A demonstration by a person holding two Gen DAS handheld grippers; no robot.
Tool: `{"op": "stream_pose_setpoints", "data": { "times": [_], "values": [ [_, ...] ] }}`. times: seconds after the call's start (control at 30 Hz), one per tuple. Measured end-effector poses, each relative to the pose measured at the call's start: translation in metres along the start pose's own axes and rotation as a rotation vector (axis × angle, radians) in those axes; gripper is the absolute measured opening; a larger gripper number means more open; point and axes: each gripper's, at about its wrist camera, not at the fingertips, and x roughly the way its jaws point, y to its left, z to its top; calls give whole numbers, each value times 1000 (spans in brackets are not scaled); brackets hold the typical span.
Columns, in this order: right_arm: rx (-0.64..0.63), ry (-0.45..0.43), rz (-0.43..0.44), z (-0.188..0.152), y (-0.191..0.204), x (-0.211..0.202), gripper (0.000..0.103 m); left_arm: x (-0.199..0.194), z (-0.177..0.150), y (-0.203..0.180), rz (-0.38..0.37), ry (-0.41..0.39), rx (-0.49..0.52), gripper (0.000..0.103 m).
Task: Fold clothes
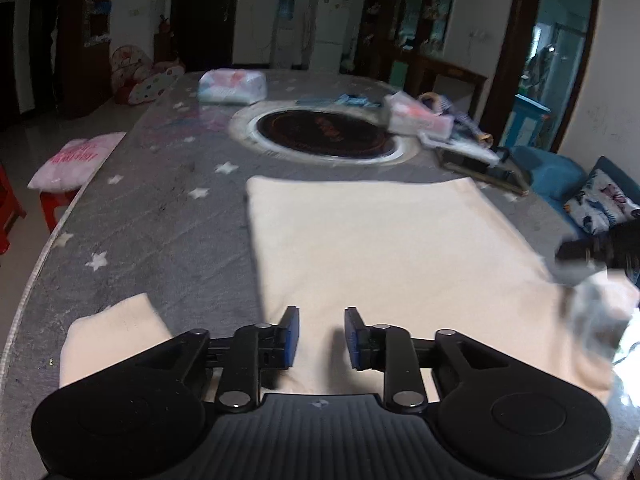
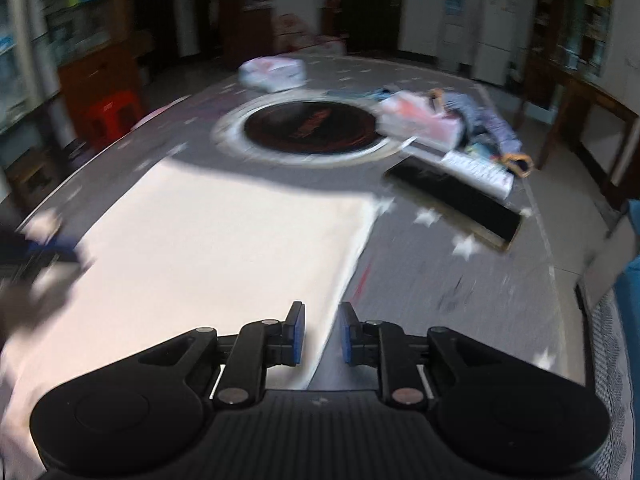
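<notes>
Cloth covers the near half of the bench: a cream garment (image 1: 392,248) lies spread flat on the grey, star-printed bench (image 1: 160,216), its far edge just short of the round black hotplate (image 1: 326,132) set into the middle. One cream sleeve (image 1: 112,332) pokes out to the left of the main panel. The left gripper (image 1: 322,334) hangs low over the garment's near edge with its blue-padded fingers spread apart and nothing between them. The right gripper (image 2: 320,332) sits over the garment's right-hand edge, also spread, with the cloth's border running up between its fingers; nothing is pinched. The right wrist view is smeared with blur. Beyond the hotplate lies a plastic-wrapped white pack (image 1: 233,86), and to the right a jumble of packets (image 1: 420,118) beside a flat black slab (image 2: 456,200). A pink cushion (image 1: 76,164) rests on a red stool (image 1: 56,204) off the bench's left side.
</notes>
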Motion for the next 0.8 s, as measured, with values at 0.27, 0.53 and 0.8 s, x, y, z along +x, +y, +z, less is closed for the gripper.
{"op": "stream_pose_setpoints", "data": {
  "times": [0.27, 0.53, 0.8],
  "values": [
    [-26, 13, 7, -66, 11, -32, 18, -17, -4, -65, -130, -8, 109, 32],
    [177, -19, -146, -103, -49, -54, 29, -9, -18, -122, -234, 48, 205, 32],
    [393, -57, -294, -127, -116, -73, 34, -1, -32, -150, -263, 85, 258, 32]
  ]
}}
